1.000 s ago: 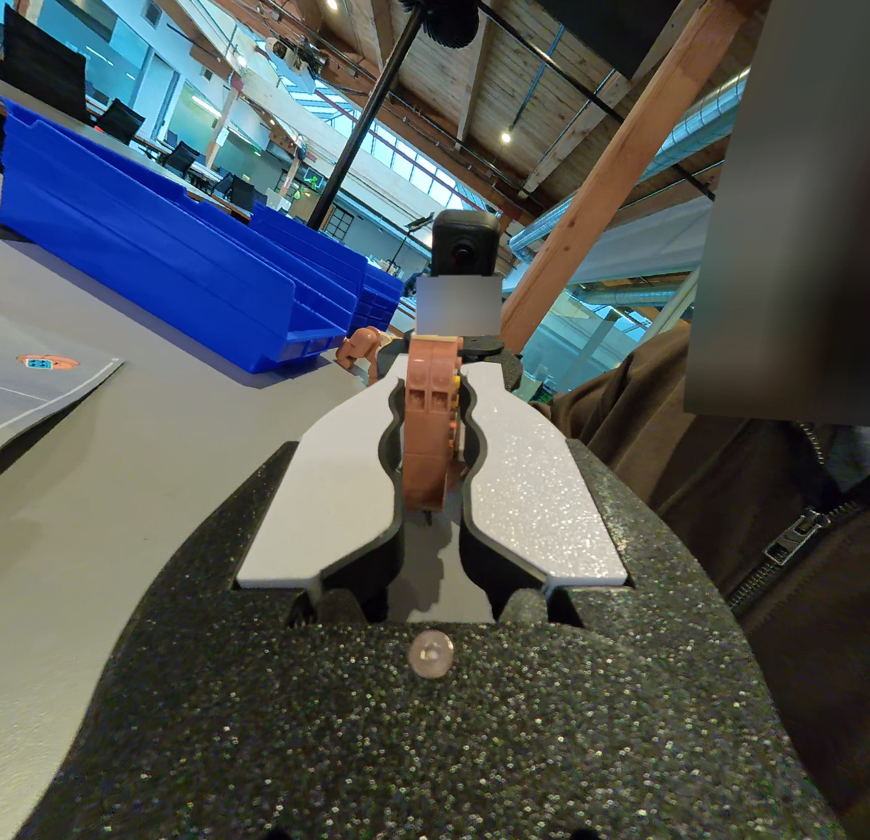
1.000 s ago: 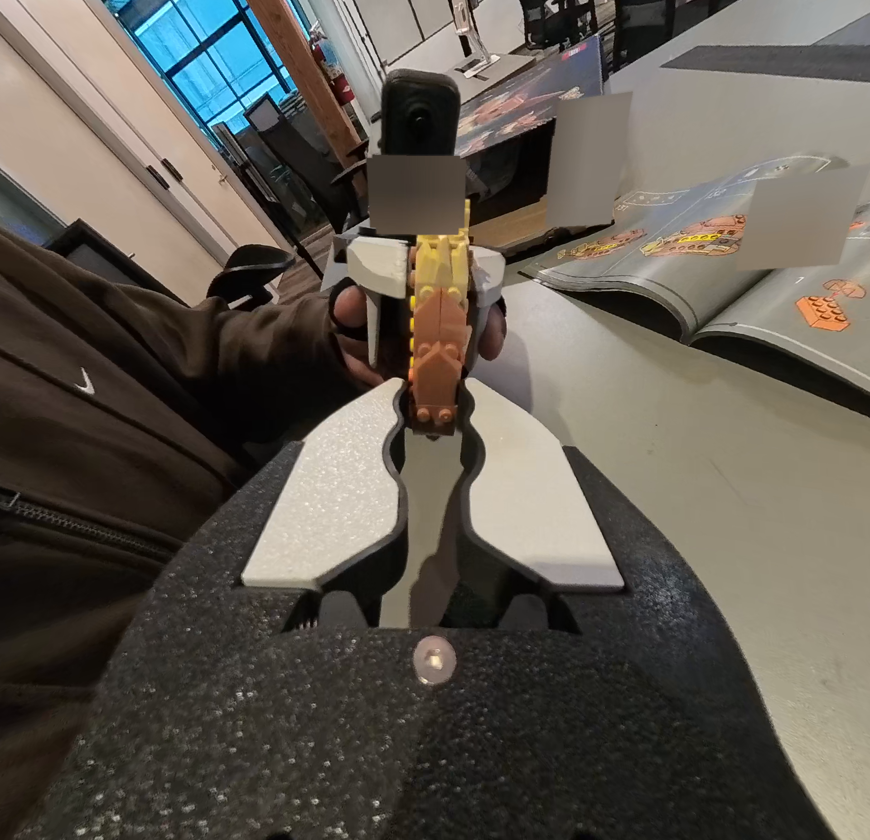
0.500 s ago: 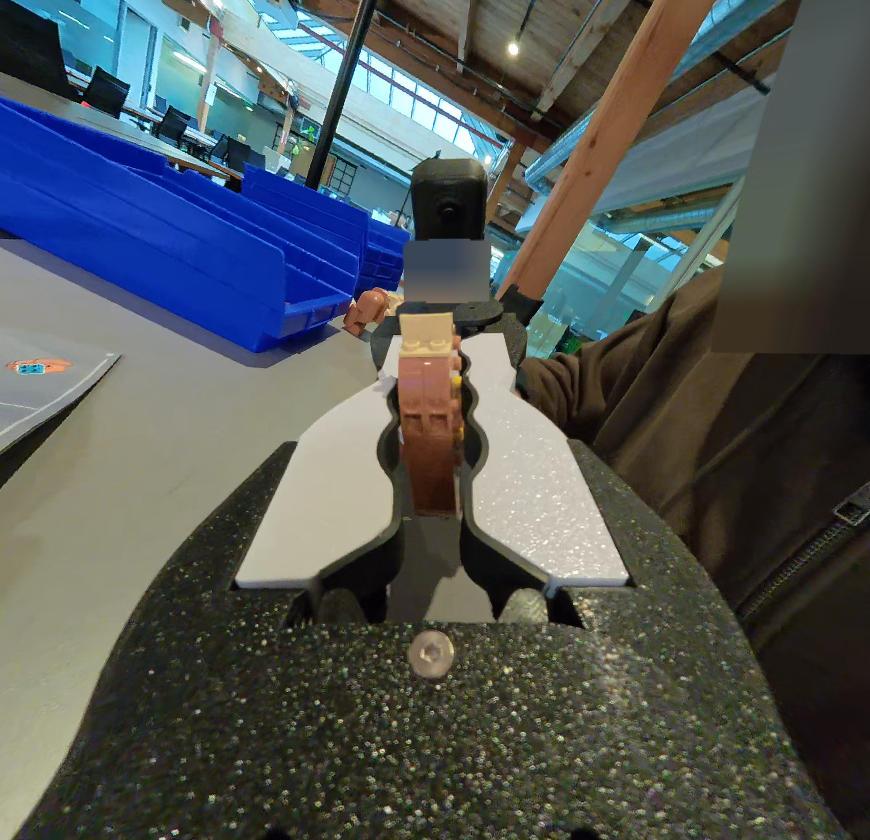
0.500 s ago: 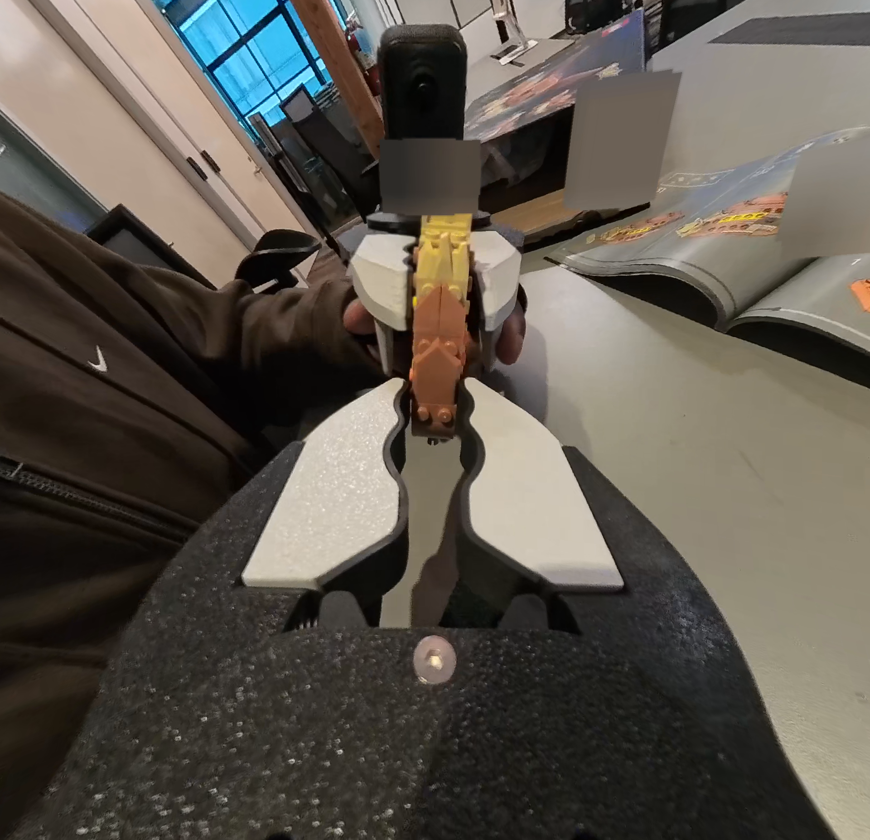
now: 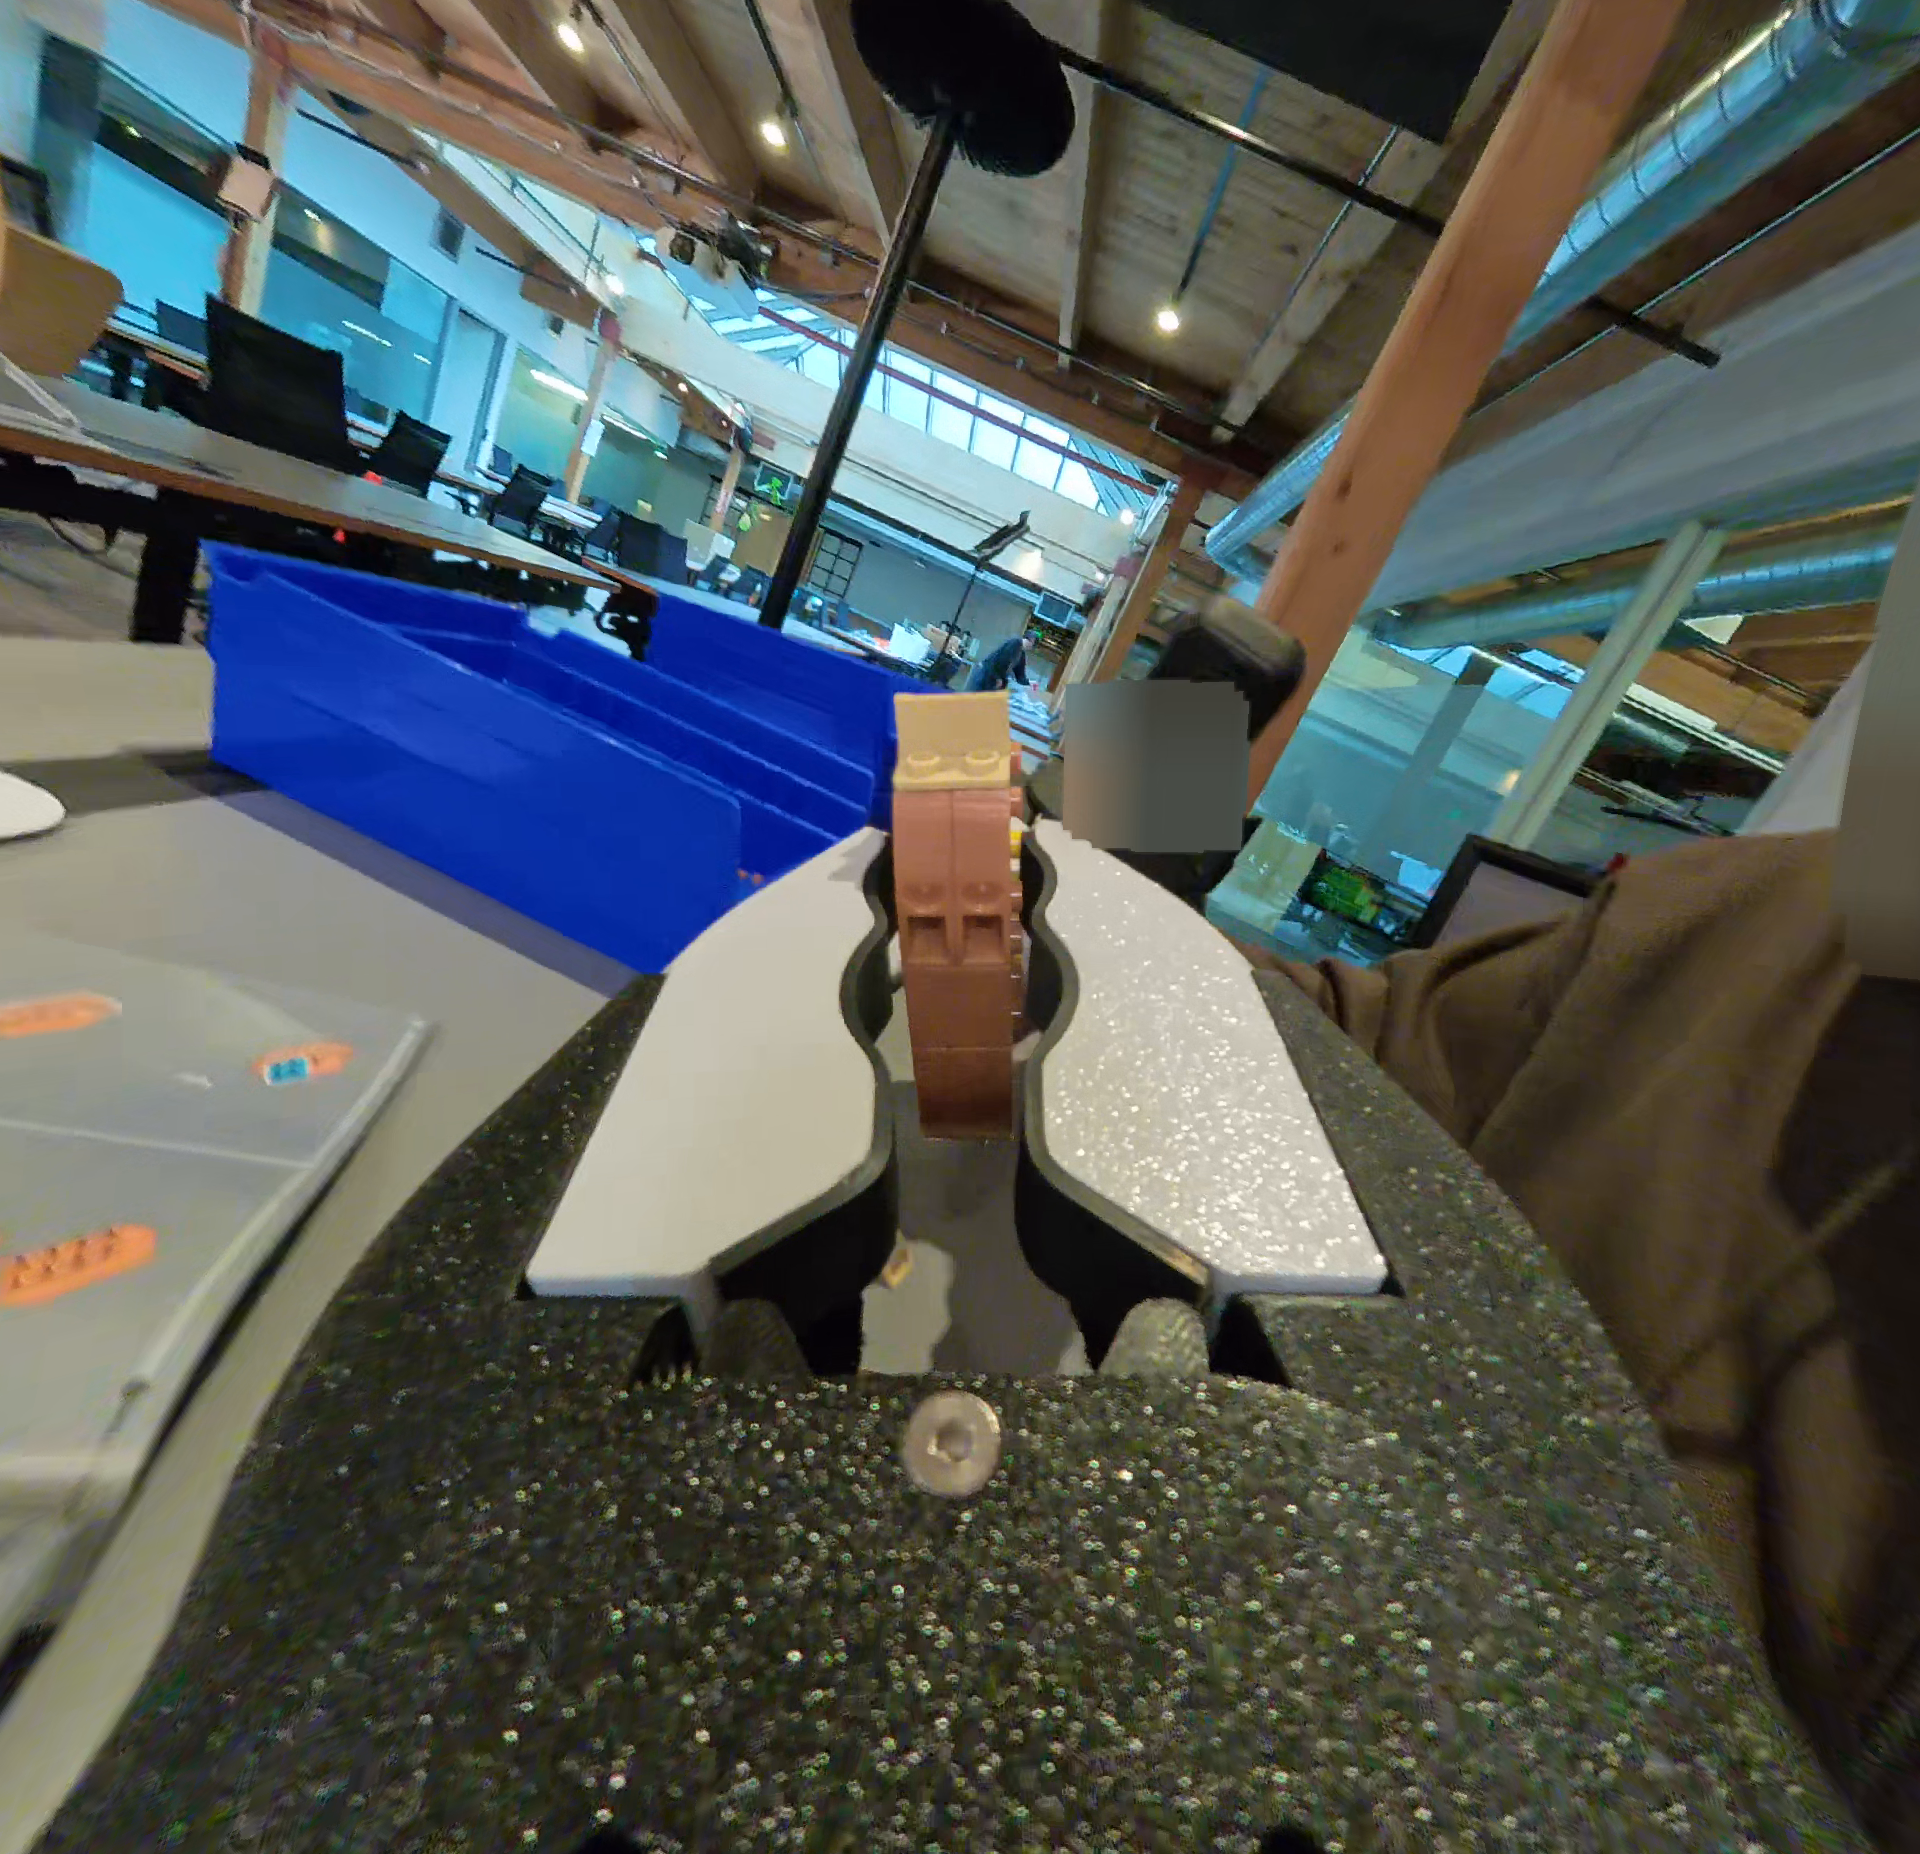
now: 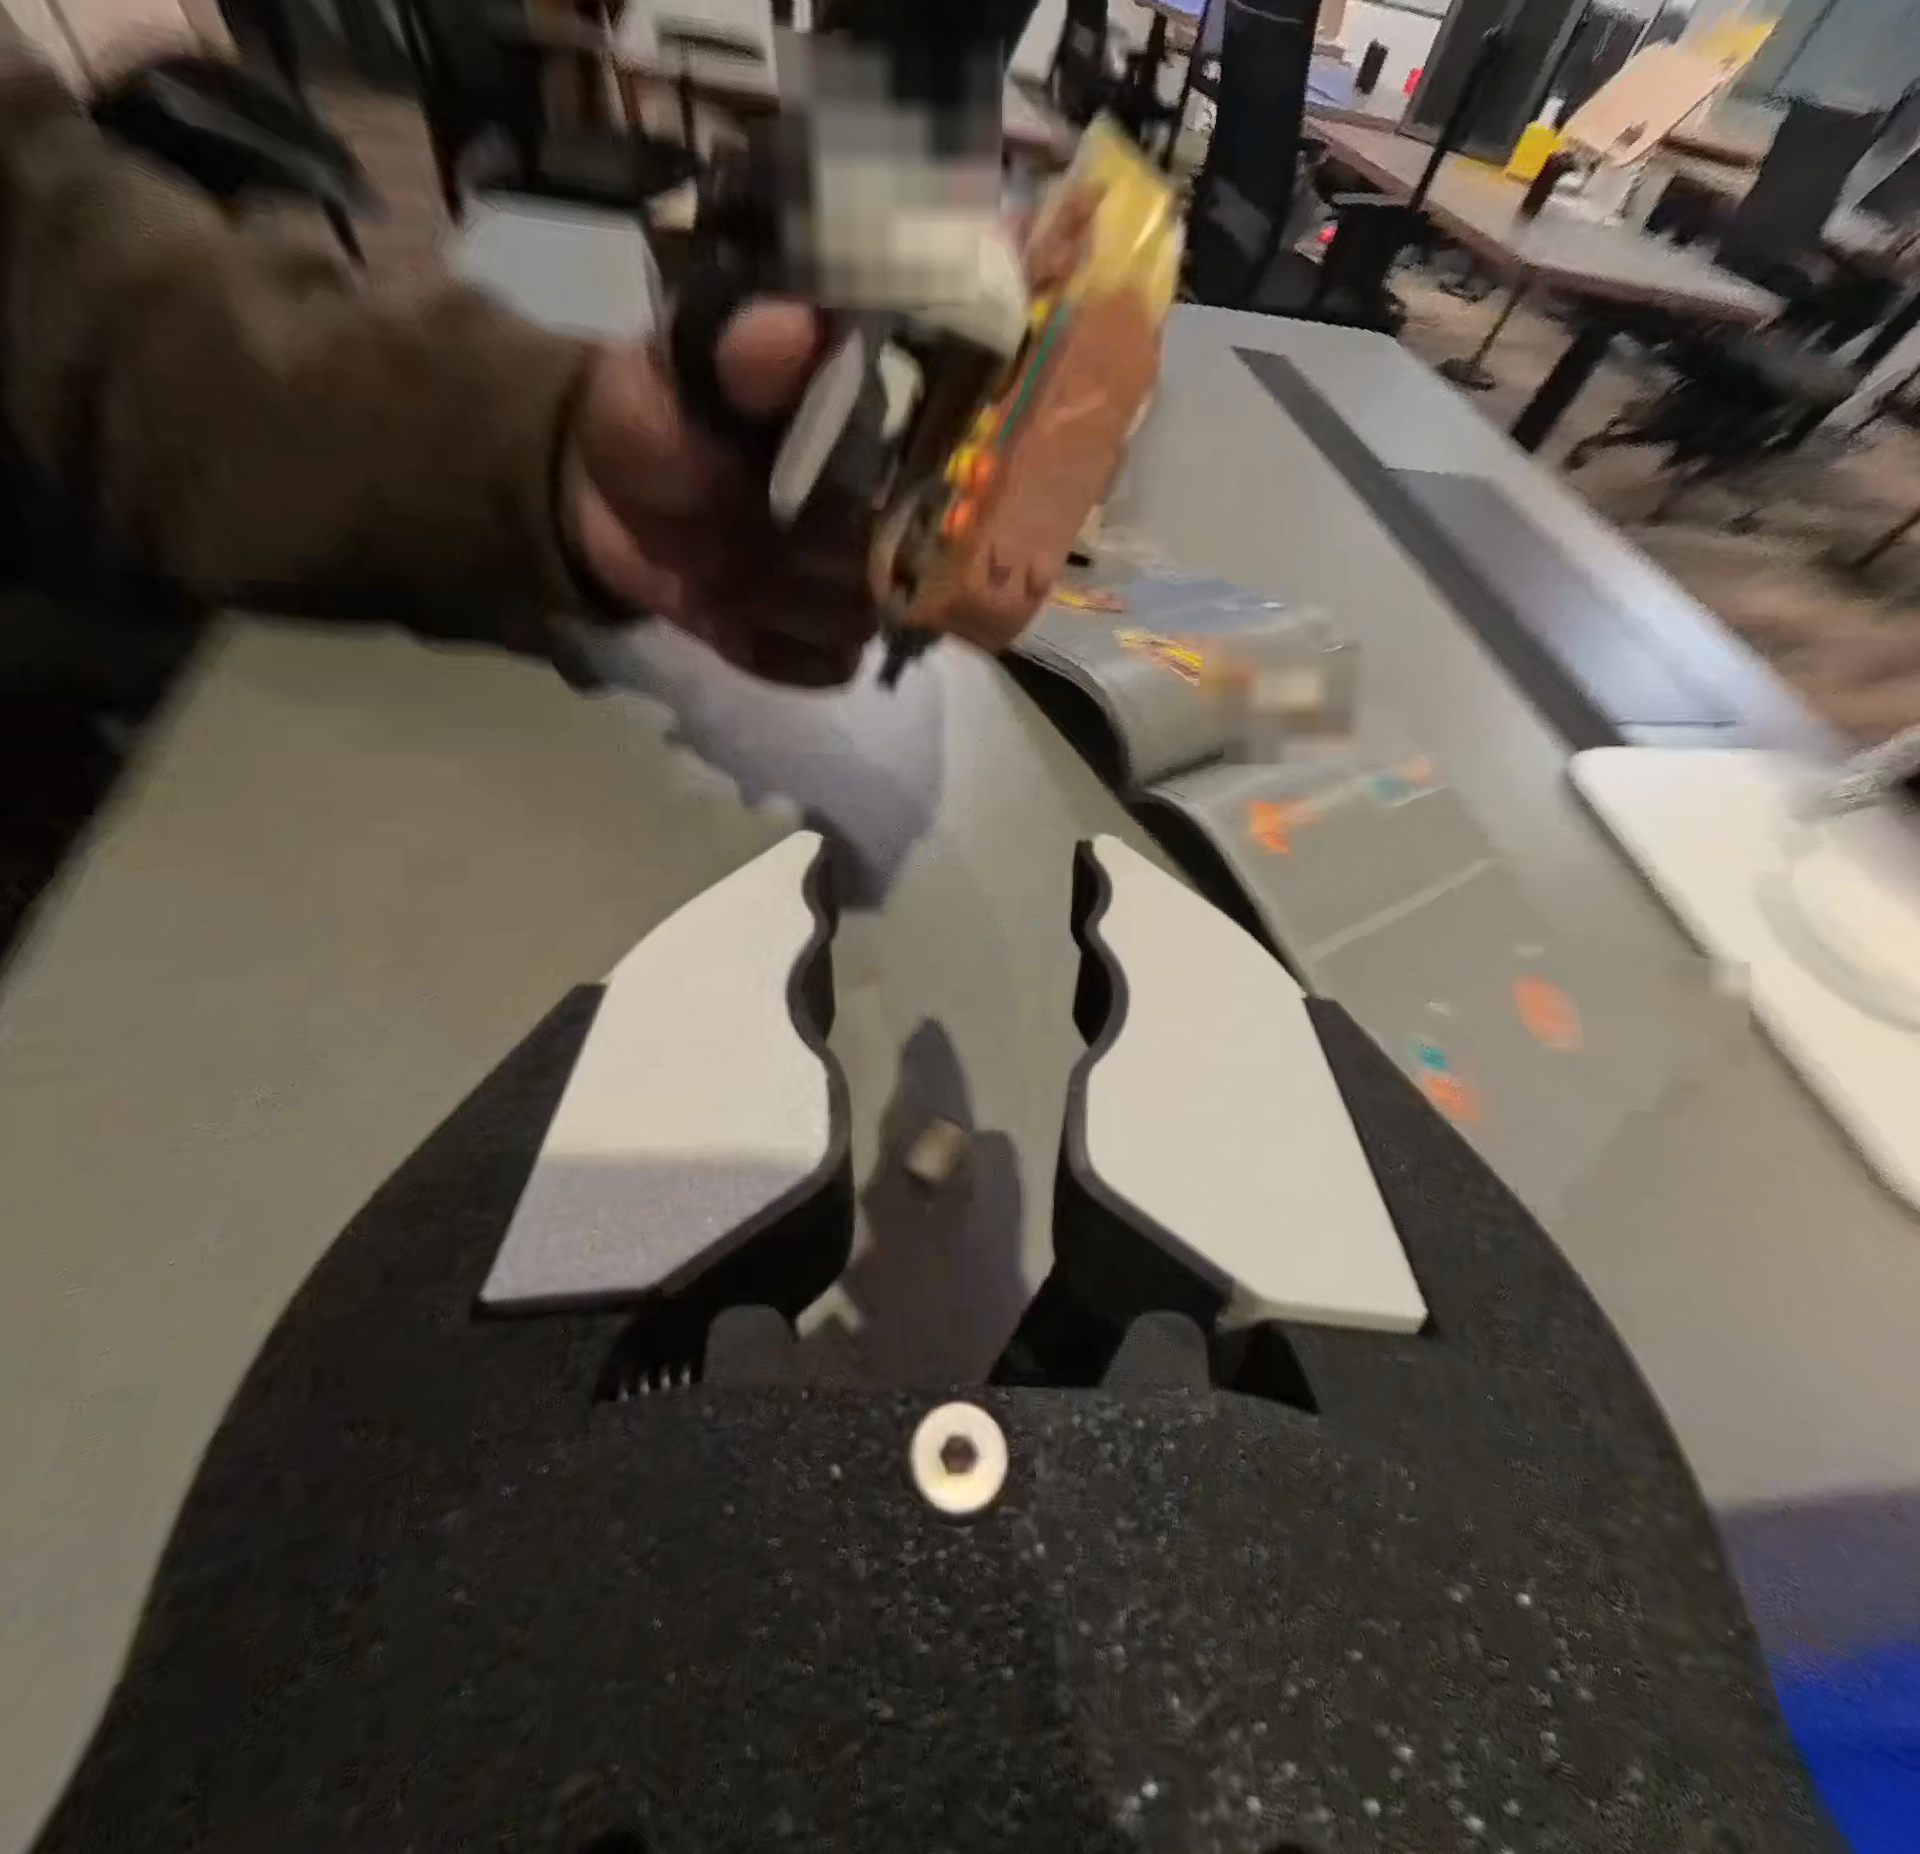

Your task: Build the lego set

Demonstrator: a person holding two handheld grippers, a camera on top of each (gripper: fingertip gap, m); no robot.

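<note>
My left gripper (image 5: 956, 854) is shut on a brown lego assembly (image 5: 956, 952) with a tan piece on top, held upright above the grey table (image 5: 312, 921). In the blurred right wrist view the same assembly (image 6: 1049, 422) shows brown with yellow and orange parts, held by the left gripper (image 6: 883, 433) in a person's hand (image 6: 707, 516). My right gripper (image 6: 951, 859) is open and empty, below and apart from the assembly. A small piece (image 6: 935, 1165) lies on the table between its fingers.
Blue bins (image 5: 499, 765) stand at the back of the table. An open instruction booklet (image 5: 156, 1129) lies left of the left gripper; it also shows in the right wrist view (image 6: 1320, 786). A white object (image 6: 1766, 921) sits at the right. A brown sleeve (image 5: 1610, 1077) is close on the right. The left gripper's tips are roughly 8 cm from the right gripper's. My right tips are roughly 35 cm from the white object (image 6: 1766, 921).
My right gripper has opened, let go of the assembly and pulled back from it. My left gripper keeps the assembly and has swung away; the right view is motion-blurred.
</note>
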